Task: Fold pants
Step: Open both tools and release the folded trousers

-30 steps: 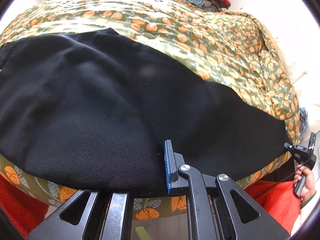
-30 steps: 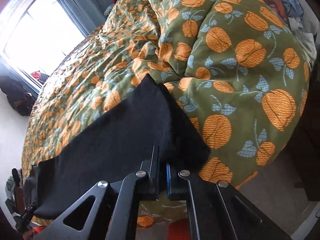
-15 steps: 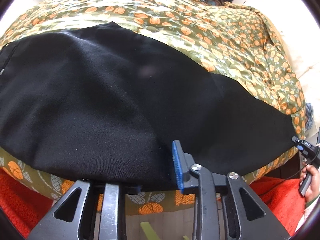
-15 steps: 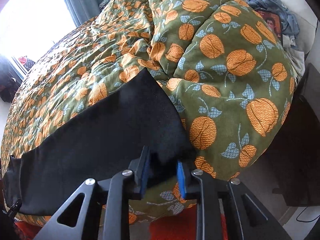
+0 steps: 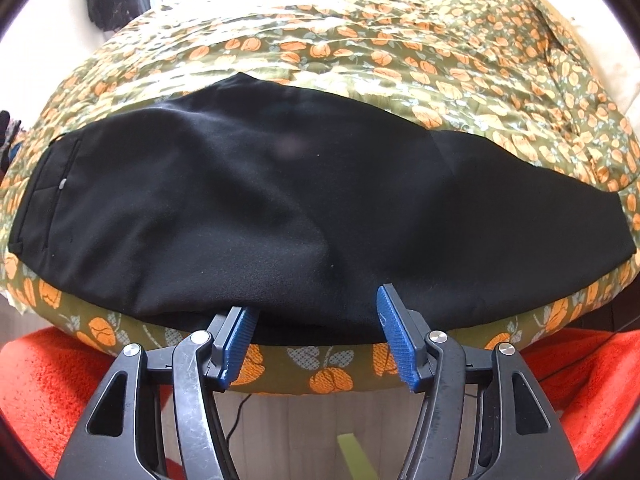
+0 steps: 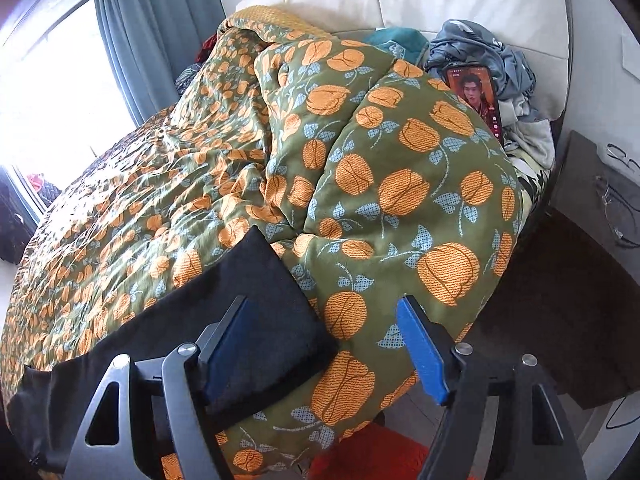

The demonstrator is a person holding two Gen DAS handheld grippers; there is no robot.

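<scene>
One pair of black pants lying flat across the flowered quilt on one bed. Two grippers: left gripper and right gripper, fingers just spreading, pinching nothing, pants' edge between. One phone propped beyond.

Black pants lay flat and spread lengthwise along the near edge of the green quilt with orange flowers, folded leg over leg. The waistband end, with a pocket seam and small button, lay at the quilt's left side; the squared hem end sat by the quilt's bunched-up mound. The near edge slightly overhung the quilt's side.
</scene>
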